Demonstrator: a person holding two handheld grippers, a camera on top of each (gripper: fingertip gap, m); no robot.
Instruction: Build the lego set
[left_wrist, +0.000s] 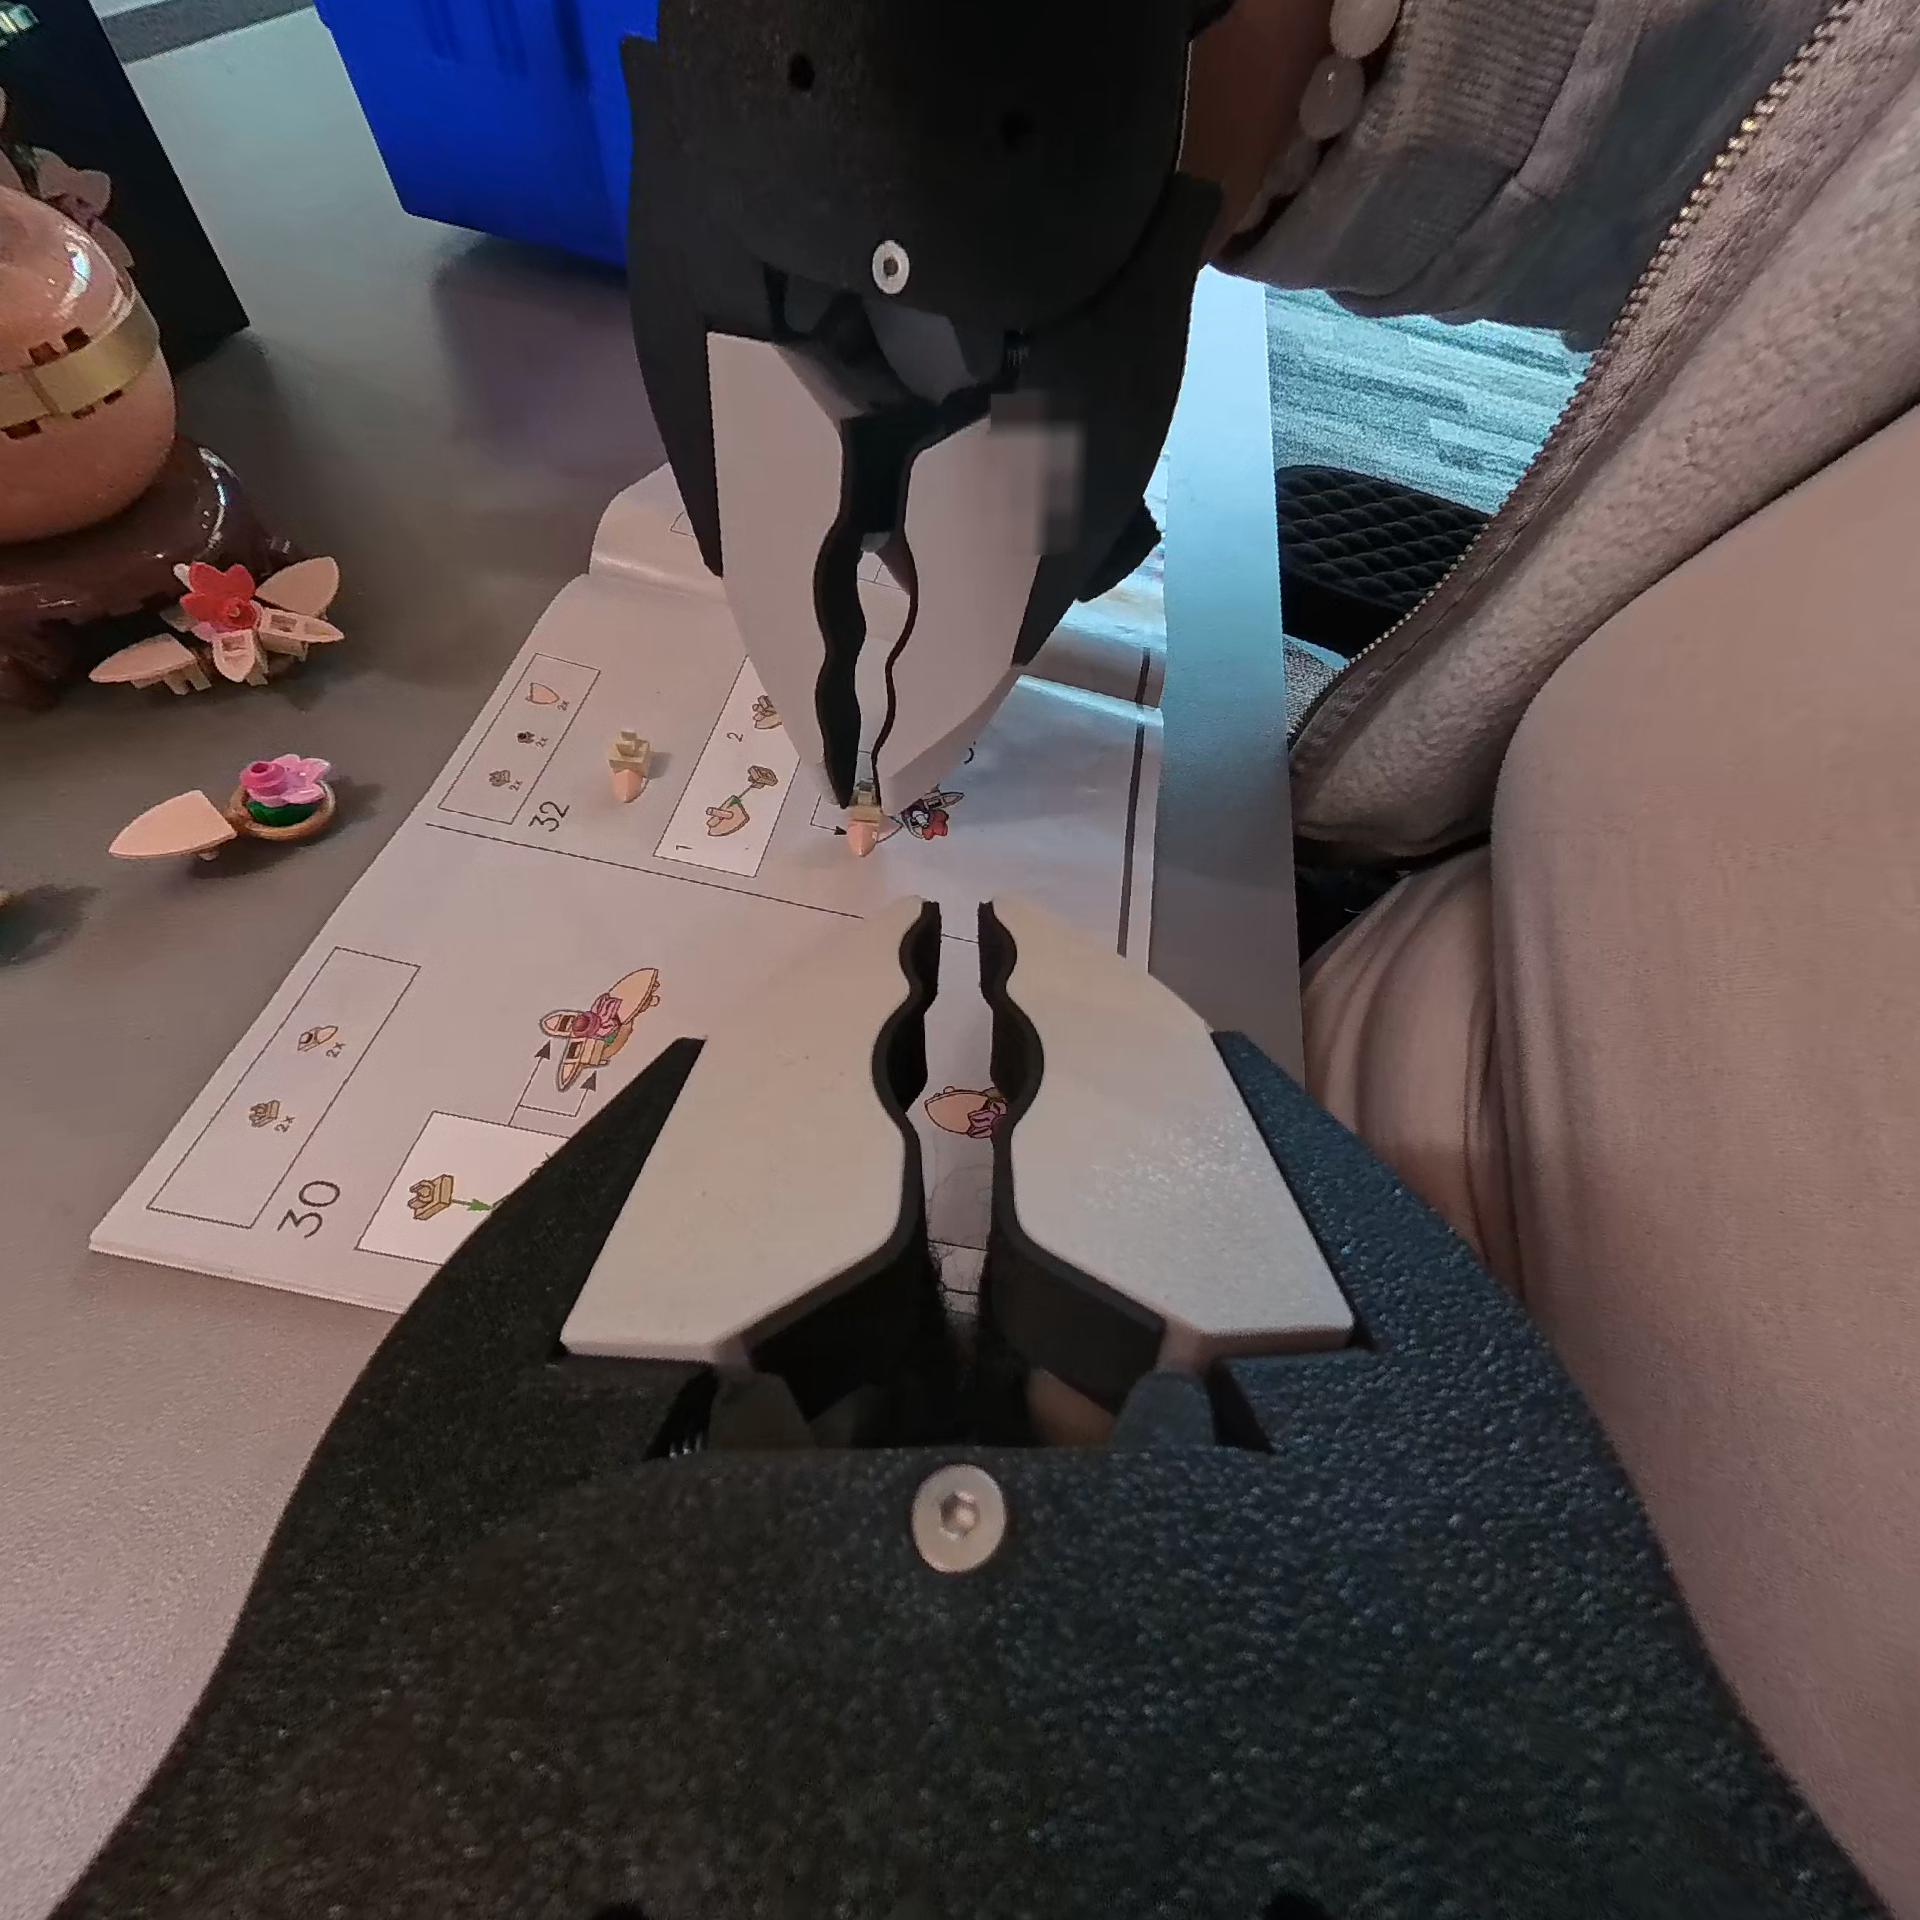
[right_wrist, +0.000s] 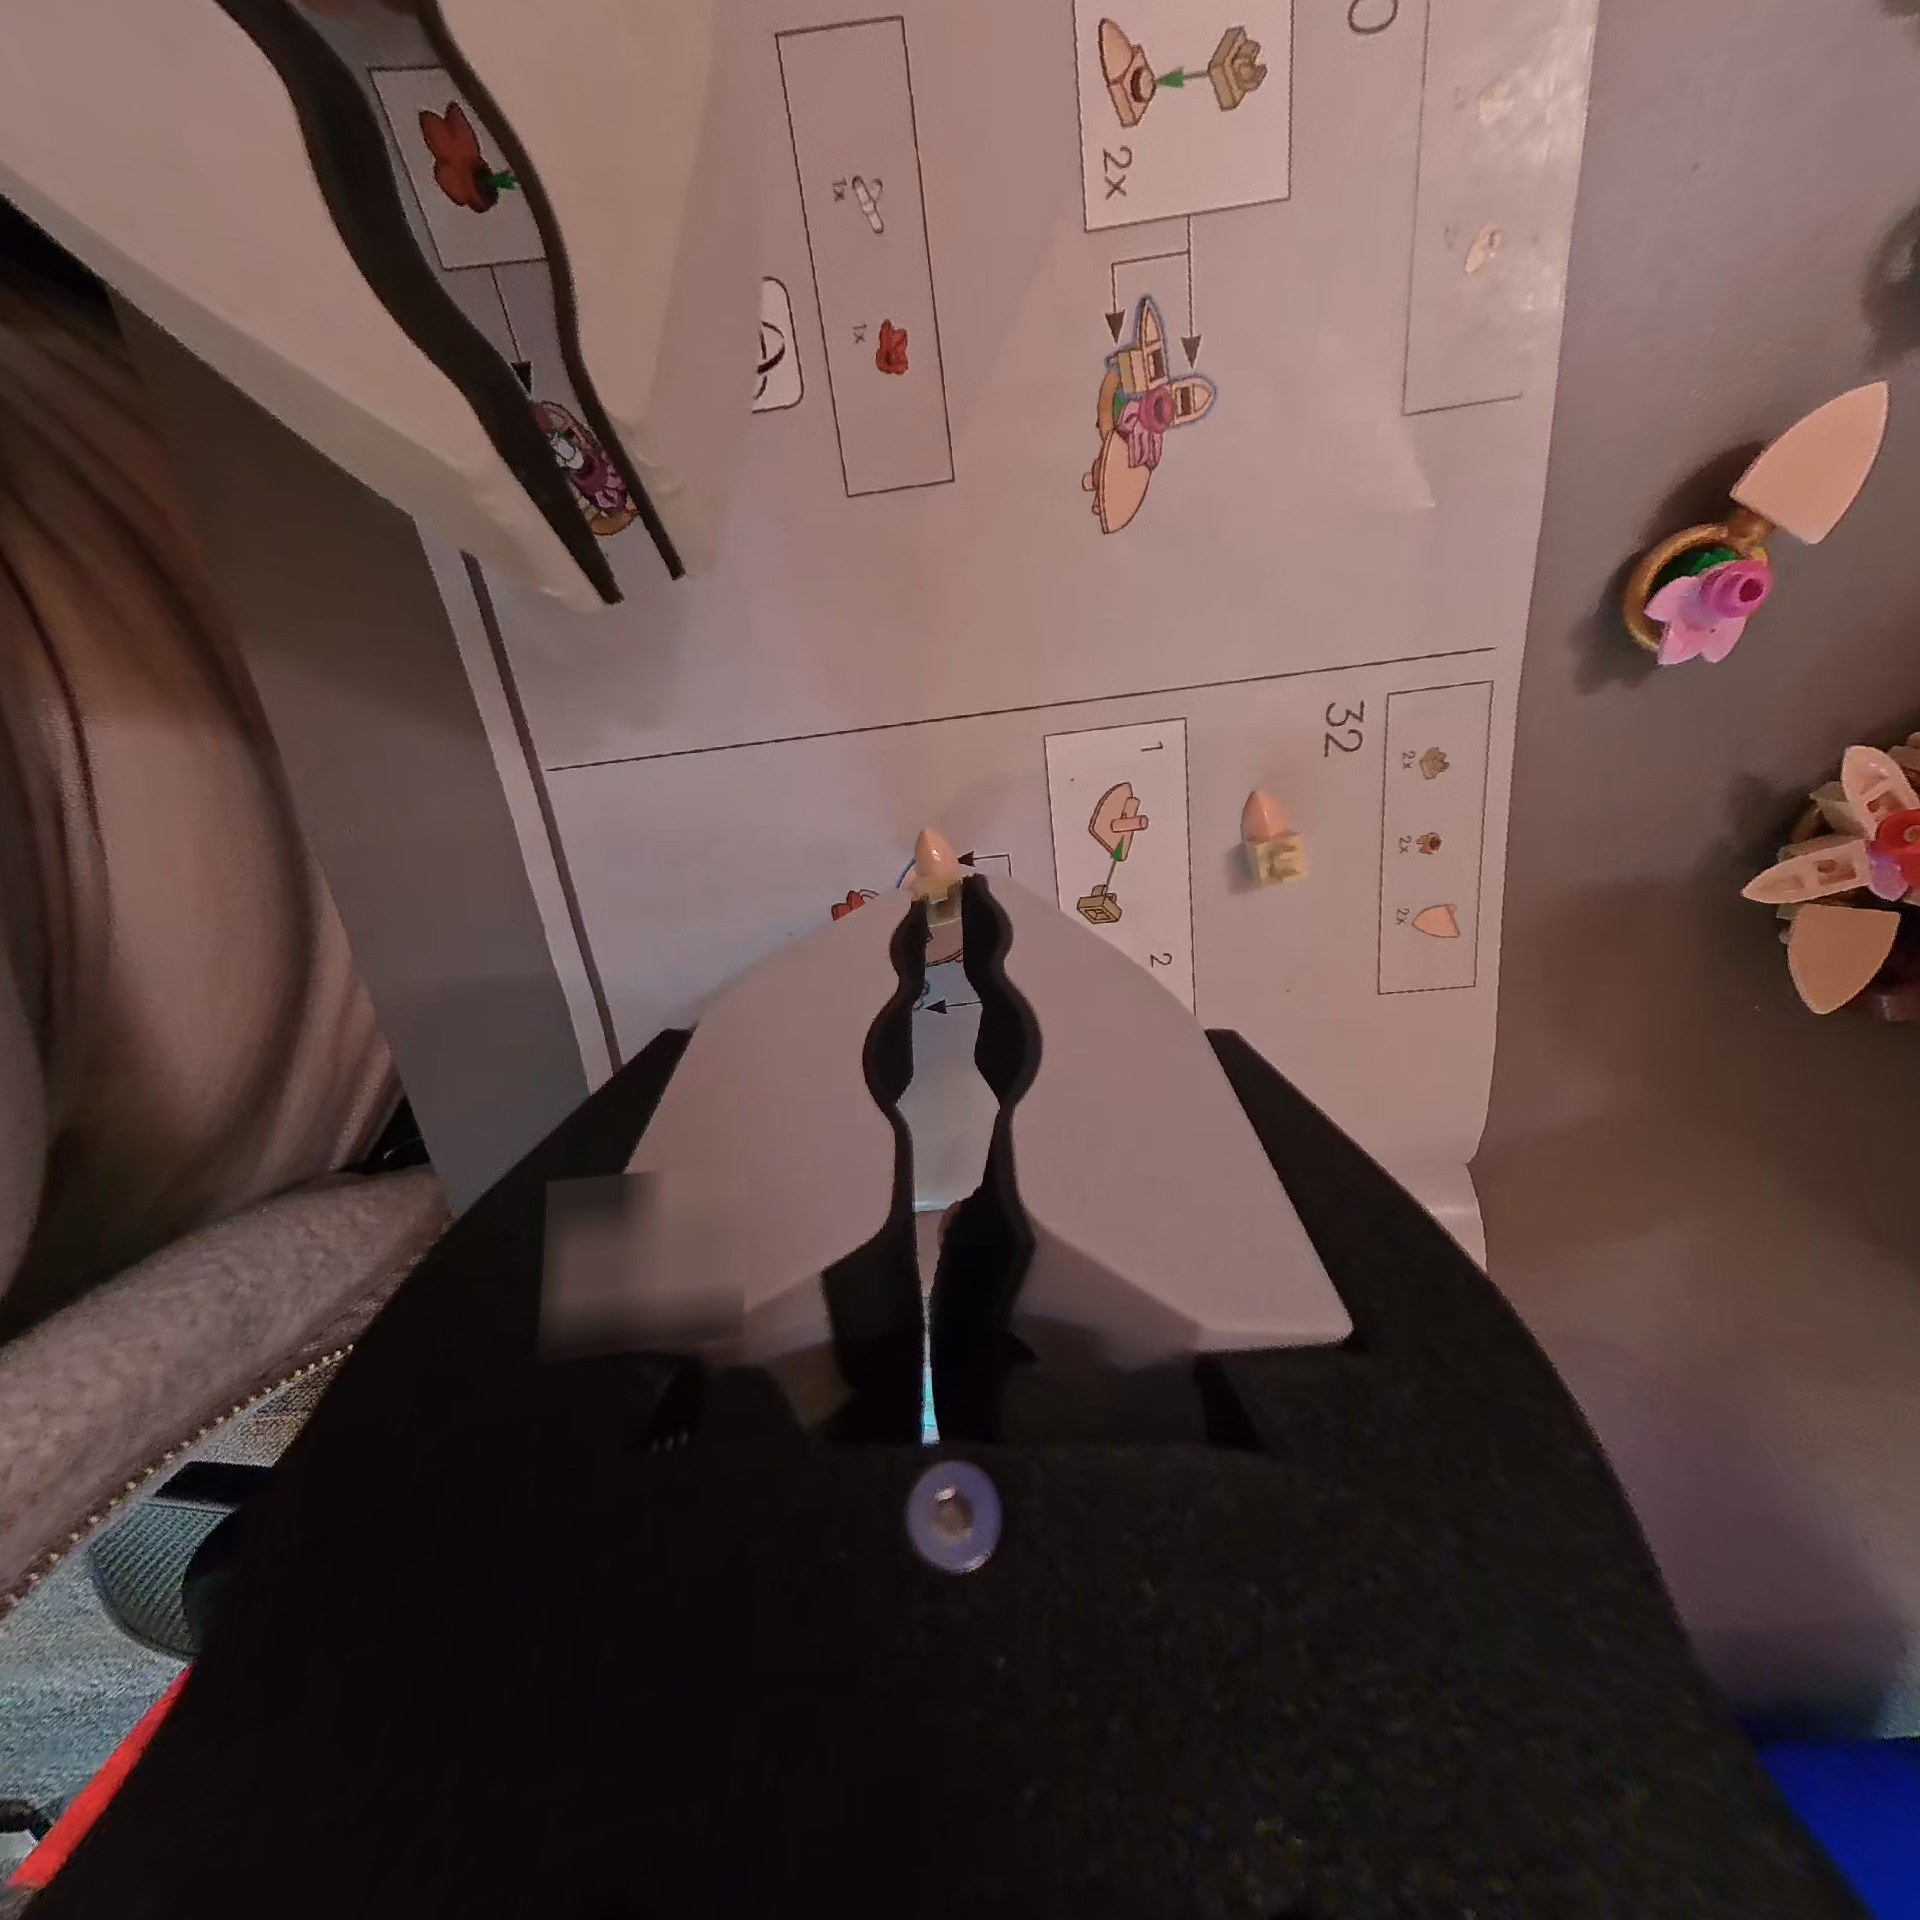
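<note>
Right gripper (right_wrist: 940, 899): tips pinched on the tan clip end of a small peach petal piece (right_wrist: 933, 862), centre of frame, over the open instruction booklet (right_wrist: 1039, 644).
Left gripper (left_wrist: 958, 914): jaws a narrow slit apart, nothing between them, lower centre, above the booklet.
Second petal piece (left_wrist: 629, 774): loose on the page, left of centre.
Pink flower in gold ring (left_wrist: 283, 792), red flower cluster (left_wrist: 234, 618): on the grey table (left_wrist: 436, 436), left edge.

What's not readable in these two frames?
- Left view: model cut off by the left edge.
- Left view: booklet partly covered by both grippers.
- Right view: left gripper cut off at the top-left corner.
- Right view: petal cluster cut off by the right edge.
</note>
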